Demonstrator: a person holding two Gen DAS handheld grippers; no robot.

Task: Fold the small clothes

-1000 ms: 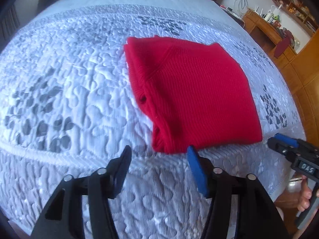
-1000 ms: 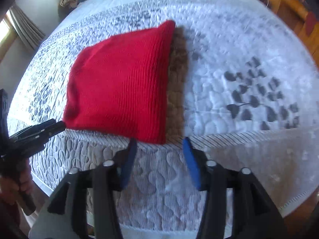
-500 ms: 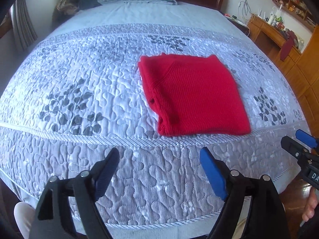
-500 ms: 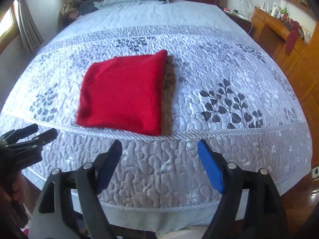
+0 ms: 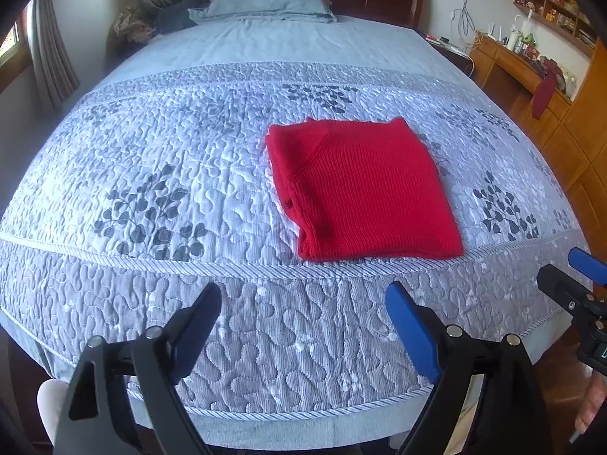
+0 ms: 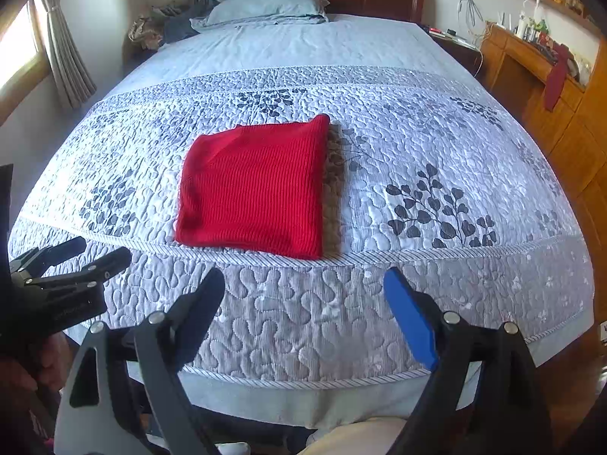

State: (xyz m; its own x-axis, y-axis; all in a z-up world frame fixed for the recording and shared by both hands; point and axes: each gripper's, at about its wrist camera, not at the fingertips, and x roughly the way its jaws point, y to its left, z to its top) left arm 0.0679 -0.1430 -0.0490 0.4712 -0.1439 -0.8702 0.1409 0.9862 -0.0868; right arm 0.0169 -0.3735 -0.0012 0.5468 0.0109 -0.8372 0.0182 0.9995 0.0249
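Red knit sweater [image 5: 364,189] lies folded into a flat square on the quilted bedspread [image 5: 151,174], just beyond the striped piping, ahead of both tongs and well clear of them.

Left gripper [image 5: 303,326]: released, jaws spread wide and just been opening, nothing between them. Sweater ahead, slightly right.

Right gripper [image 6: 303,314]: released too, jaws just been opening, empty. Sweater ahead, slightly left.

Handling, by judgement: soft, light, limp ribbed knit; it will sag and unfold if lifted by one layer. Thick stacked edges at the near corners look the best hold; pinch through all layers.

Fold looks complete.
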